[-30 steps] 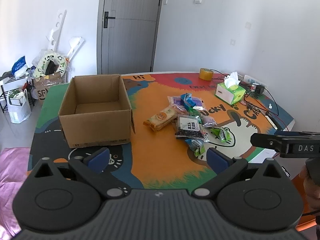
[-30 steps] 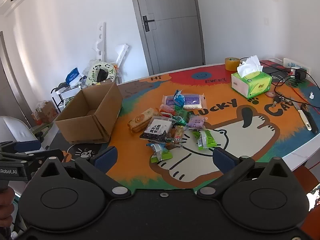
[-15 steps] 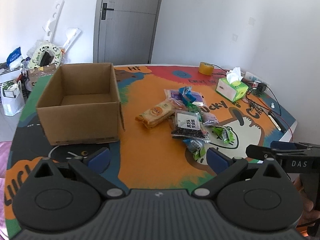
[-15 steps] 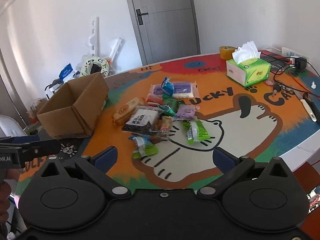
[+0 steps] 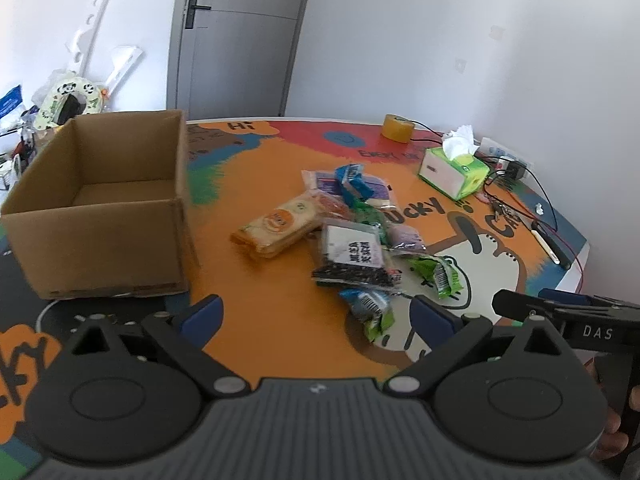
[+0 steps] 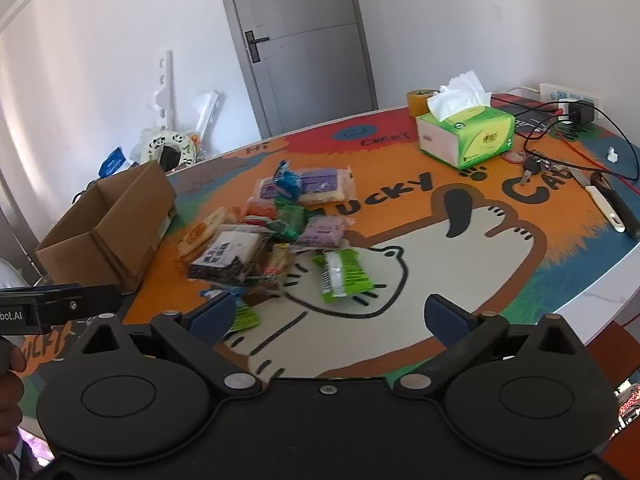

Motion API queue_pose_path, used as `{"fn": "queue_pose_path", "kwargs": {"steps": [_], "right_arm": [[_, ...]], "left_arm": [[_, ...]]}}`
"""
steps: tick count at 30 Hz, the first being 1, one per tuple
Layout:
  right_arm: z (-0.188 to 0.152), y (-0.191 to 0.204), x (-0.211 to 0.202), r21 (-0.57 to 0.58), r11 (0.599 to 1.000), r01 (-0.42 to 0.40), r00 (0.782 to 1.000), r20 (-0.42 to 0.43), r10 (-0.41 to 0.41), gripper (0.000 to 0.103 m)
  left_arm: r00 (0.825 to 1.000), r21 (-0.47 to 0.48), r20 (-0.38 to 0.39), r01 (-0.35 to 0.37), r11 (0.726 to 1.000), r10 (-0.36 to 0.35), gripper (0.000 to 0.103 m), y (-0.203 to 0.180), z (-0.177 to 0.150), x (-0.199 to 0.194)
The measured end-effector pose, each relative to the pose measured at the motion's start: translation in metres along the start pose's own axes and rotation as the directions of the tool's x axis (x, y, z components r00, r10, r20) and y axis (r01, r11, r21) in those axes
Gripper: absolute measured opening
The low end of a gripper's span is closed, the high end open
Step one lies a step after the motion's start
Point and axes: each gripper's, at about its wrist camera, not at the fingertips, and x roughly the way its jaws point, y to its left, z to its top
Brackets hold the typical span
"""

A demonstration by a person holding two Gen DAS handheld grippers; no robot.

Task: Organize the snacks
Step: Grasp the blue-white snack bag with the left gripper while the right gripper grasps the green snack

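A pile of snack packets (image 5: 352, 236) lies mid-table; it also shows in the right wrist view (image 6: 280, 232). It includes an orange cracker pack (image 5: 280, 226), a black-and-white packet (image 5: 352, 258) and a green packet (image 6: 340, 270). An open, empty cardboard box (image 5: 100, 208) stands left of the pile, also seen in the right wrist view (image 6: 108, 232). My left gripper (image 5: 316, 316) is open and empty, near the front of the pile. My right gripper (image 6: 328, 312) is open and empty, just in front of the green packet.
A green tissue box (image 6: 466, 136), a tape roll (image 5: 396, 128), keys (image 6: 536, 164), a knife (image 6: 608, 204) and cables with a charger (image 6: 580, 112) lie at the table's right and far side. The table edge (image 6: 600, 304) runs at the right. A door stands behind.
Both grippers have moved forward and lower toward the snack pile; the box and packets look larger. Both stay open and empty.
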Motion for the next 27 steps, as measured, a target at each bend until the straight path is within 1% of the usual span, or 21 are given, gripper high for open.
{"fn": "queue_pose_path", "kwargs": {"steps": [2,6,10,12,14,18,25,27], "right_arm": [[-0.001,-0.005,0.003,0.007,1.000,-0.005,1.000,0.000,0.005,0.092],[-0.003,-0.012,0.011,0.007,1.000,-0.015,1.000,-0.006,0.015,0.079],[-0.004,-0.018,0.020,0.006,1.000,-0.020,1.000,-0.013,0.021,0.074],[-0.004,-0.020,0.025,0.010,1.000,-0.022,1.000,-0.019,0.023,0.068],[-0.005,-0.023,0.030,0.015,0.999,-0.028,0.999,-0.027,0.029,0.064],[-0.005,-0.026,0.040,0.010,0.999,-0.034,0.999,-0.039,0.035,0.061],[-0.003,-0.025,0.053,-0.018,0.999,-0.047,0.998,-0.044,0.046,0.059],[-0.002,-0.023,0.057,-0.032,0.998,-0.049,0.998,-0.045,0.048,0.059]], "left_arm": [[1.000,0.005,0.000,0.007,1.000,-0.007,0.099,-0.004,0.000,0.006],[1.000,0.006,-0.009,0.026,1.000,-0.026,0.092,-0.011,0.002,0.018],[0.999,0.013,-0.017,0.033,0.999,-0.033,0.088,-0.017,0.002,0.031],[0.999,0.011,-0.026,0.035,0.999,-0.035,0.084,-0.019,0.002,0.037],[0.999,0.014,-0.036,0.034,0.999,-0.034,0.083,-0.022,0.002,0.045],[0.998,0.005,-0.059,0.033,0.999,-0.033,0.076,-0.025,0.000,0.059],[0.997,-0.004,-0.082,0.017,1.000,-0.017,0.070,-0.031,-0.003,0.080],[0.996,-0.002,-0.087,0.015,1.000,-0.015,0.065,-0.032,-0.004,0.084]]}}
